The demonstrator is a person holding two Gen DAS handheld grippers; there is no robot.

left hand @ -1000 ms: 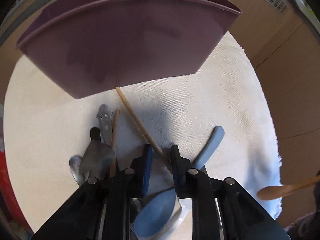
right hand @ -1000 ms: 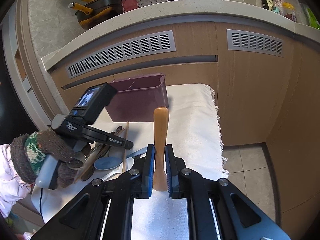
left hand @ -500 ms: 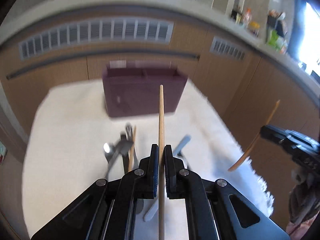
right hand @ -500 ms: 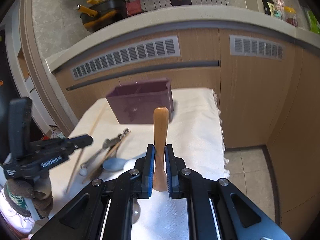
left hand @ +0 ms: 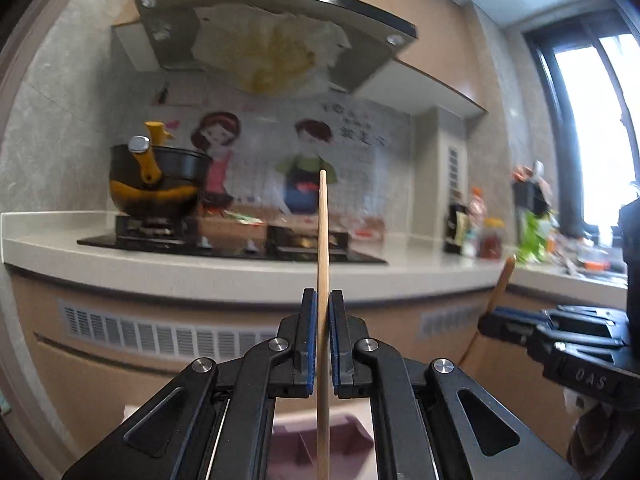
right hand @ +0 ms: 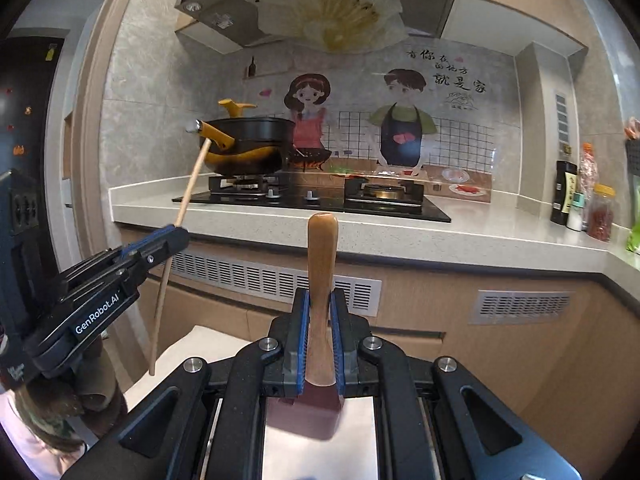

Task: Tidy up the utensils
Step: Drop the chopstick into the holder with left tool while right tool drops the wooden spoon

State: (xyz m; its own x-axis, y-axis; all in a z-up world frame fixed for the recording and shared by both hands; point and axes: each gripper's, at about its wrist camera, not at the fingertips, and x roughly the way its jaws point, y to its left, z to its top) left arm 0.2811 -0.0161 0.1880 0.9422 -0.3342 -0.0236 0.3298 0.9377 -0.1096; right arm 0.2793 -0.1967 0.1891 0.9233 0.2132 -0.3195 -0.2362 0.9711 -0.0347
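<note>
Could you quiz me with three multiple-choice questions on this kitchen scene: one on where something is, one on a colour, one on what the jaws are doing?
1. Where is the black pot?
A. on the stove
B. on the floor
C. inside the purple bin

2. What colour is the pot's handle?
A. green
B. yellow
C. white

3. What is the left gripper doing?
A. hanging open, holding nothing
B. clamping a metal fork
C. clamping a thin wooden stick

Answers:
1. A, the pot stands on the left burner of the stove.
2. B, the handle sticking out is yellow.
3. C, the jaws are shut on the stick, which points upward.
</note>
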